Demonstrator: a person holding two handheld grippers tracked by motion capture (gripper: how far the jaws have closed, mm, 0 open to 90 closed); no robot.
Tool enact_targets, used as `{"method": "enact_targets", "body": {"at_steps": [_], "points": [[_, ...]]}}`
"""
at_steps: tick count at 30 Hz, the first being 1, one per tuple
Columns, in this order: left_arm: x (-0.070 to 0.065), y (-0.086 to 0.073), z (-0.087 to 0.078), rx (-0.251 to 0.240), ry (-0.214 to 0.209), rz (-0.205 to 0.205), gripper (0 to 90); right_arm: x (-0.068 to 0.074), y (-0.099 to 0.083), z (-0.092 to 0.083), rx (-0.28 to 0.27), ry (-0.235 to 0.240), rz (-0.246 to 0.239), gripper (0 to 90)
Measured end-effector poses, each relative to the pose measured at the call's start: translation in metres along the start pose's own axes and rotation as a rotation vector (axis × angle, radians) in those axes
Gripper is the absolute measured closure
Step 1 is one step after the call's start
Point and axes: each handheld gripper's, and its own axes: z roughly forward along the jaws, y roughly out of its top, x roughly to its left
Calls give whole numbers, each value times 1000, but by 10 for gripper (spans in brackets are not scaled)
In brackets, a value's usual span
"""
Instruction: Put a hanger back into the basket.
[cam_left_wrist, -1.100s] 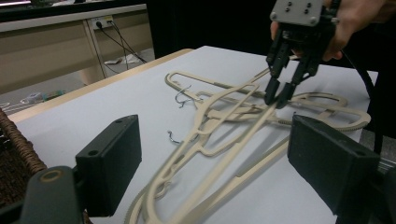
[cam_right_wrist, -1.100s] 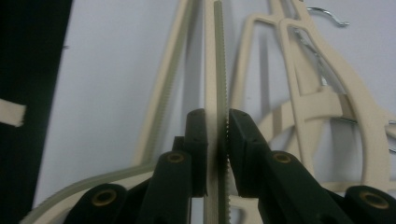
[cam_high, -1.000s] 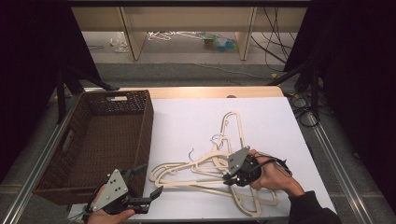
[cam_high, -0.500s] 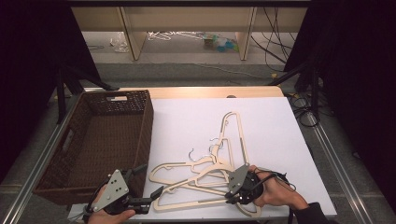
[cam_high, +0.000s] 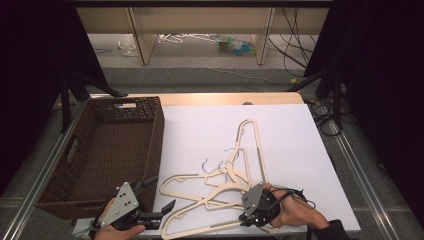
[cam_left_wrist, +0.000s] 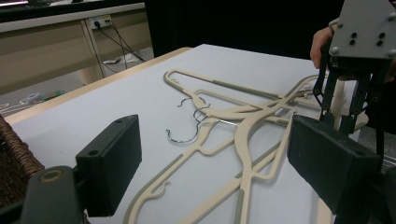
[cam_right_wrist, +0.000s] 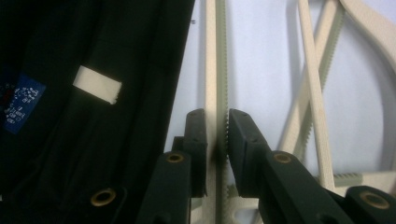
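Your right gripper (cam_high: 246, 216) has moved toward the near edge of the table (cam_high: 300, 150) in the last second, and its jaws are now closed on the ridged bar of one hanger (cam_right_wrist: 215, 70). The cream hangers (cam_high: 225, 185) lie tangled near the near edge, right of the wicker basket (cam_high: 100, 150) at the left edge. Your left gripper (cam_high: 162, 212) has stayed at the near left corner, jaws wide apart and holding nothing. I judge that the hanger is now secured and ready to pull from the pile.
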Motion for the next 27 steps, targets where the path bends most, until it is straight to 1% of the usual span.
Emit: {"method": "enact_targets", "body": {"at_steps": [1,2,4,5,6,7,8,9,10,12,13,14,15,16,17,18,19,20,22,27], "points": [[0,0,0,0,0,0,175,0,0,0,0,0,0,782],[0,0,-1,9,2,0,175,0,1,1,-2,16,-3,782],[-1,0,-1,9,3,-1,175,0,1,1,-5,12,-2,782],[0,0,0,7,2,-1,175,-2,1,2,-20,36,4,776],[-1,0,0,7,2,0,175,-3,0,2,-22,24,11,754],[0,0,0,8,2,6,175,-3,0,1,-30,23,40,700],[-1,0,0,7,1,1,175,-4,0,-1,-42,9,70,630],[0,0,0,-3,-3,-3,175,-5,0,-2,-53,-16,93,584],[0,0,0,-3,-3,-3,175,-5,0,-5,-60,-36,107,570],[0,0,0,-2,-3,0,175,-9,0,-11,-94,-80,132,502],[0,0,0,-2,-3,0,175,-11,0,-15,-127,-122,175,484],[0,0,-1,9,3,1,175,-14,0,-18,-156,-160,220,482],[0,0,0,7,3,1,175,-18,-1,-21,-168,-213,252,479],[0,0,0,9,3,3,175,-22,-1,-23,-164,-278,284,479],[0,0,0,9,3,3,175,-26,-2,-23,-148,-327,324,483],[0,0,0,10,1,12,175,-30,-4,-23,-137,-353,352,489],[0,0,0,8,3,5,175,-33,-6,-23,-123,-368,378,496],[0,0,0,7,3,2,175,-35,-7,-22,-103,-370,394,504],[0,0,0,8,0,8,175,-37,-10,-20,-70,-378,410,524],[-1,0,0,8,2,4,175,-40,-13,-19,-48,-349,430,599]]}}
